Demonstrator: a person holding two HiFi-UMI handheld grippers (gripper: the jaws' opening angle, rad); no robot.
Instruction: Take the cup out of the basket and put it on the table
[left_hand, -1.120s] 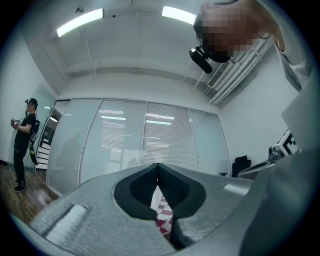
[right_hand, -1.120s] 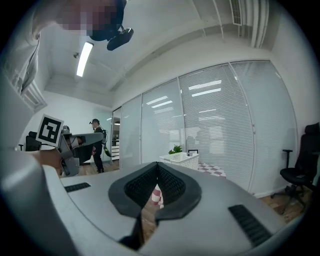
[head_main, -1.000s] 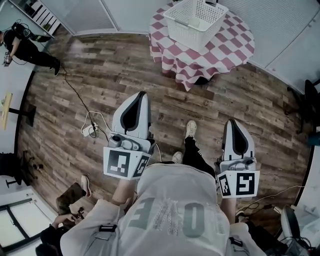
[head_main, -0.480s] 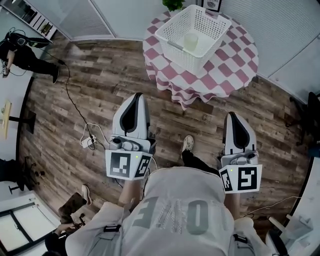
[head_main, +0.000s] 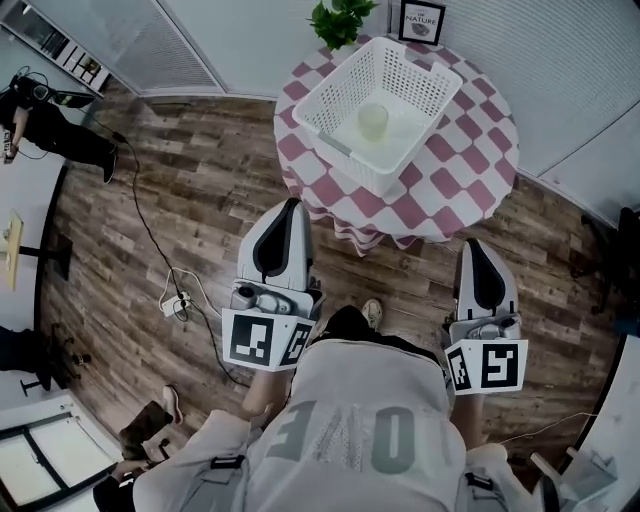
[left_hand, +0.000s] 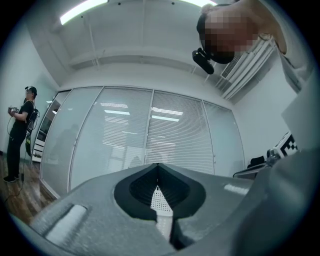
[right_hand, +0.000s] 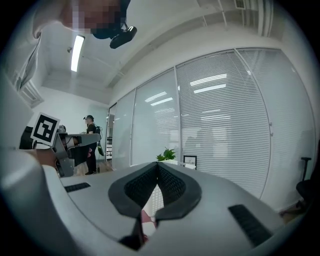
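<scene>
Seemingly upright, the cup (head_main: 373, 121) sits inside the basket (head_main: 425, 78).

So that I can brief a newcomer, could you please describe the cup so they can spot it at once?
Find the round table with the red-and-white checked cloth. On it sits a white lattice basket, and the cup stands upright on its floor. It is the only thing inside the basket: small, round and pale against the white plastic.
</scene>
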